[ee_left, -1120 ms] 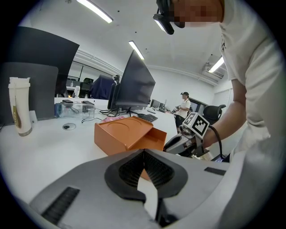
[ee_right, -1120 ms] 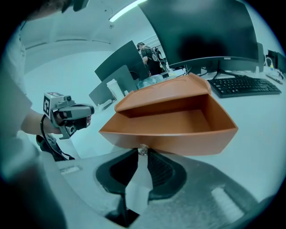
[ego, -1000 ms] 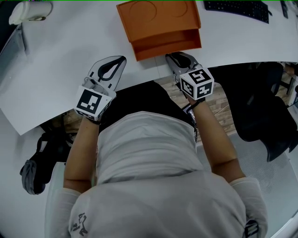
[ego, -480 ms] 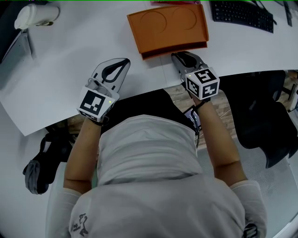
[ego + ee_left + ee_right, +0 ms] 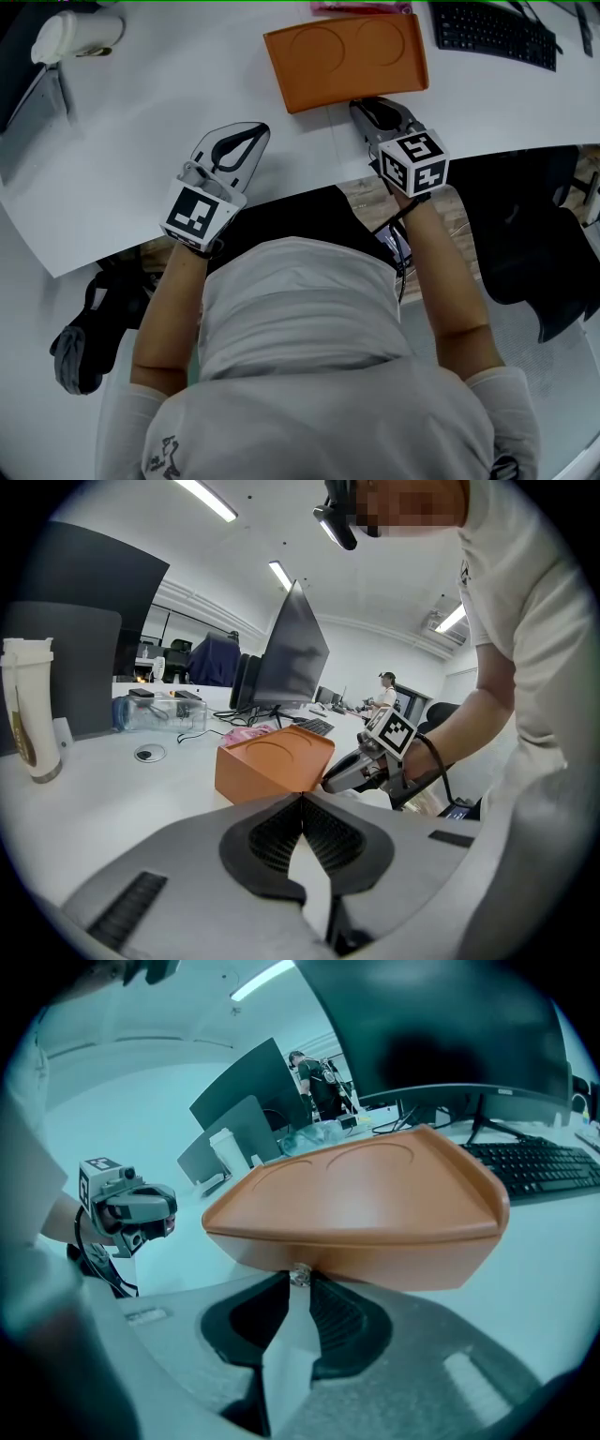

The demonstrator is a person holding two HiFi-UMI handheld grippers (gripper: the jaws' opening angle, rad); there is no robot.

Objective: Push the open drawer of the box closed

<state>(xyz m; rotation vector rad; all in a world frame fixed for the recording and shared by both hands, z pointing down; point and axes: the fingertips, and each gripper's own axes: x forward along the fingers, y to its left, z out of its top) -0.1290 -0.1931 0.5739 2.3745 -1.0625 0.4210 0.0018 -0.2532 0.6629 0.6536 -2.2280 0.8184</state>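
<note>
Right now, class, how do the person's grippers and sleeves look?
The left gripper and right gripper are grey, with tapering jaws, black ribbed pads and a cube of black square markers. The sleeves are pale. A black cable trails the right wrist.

Box (image 5: 347, 56): orange, flat and wide. Top has a raised rim and two shallow round recesses side by side. Sits on the table (image 5: 141, 122), far side, a little right of centre. Turned slightly, so its right end lies farther than its left.

Drawer (image 5: 394, 1265): same orange, set in the near face. Pushed in, front about flush beneath the top's overhanging lip.

Knob (image 5: 300, 1276): small, silvery, mid-front of the drawer.
</note>
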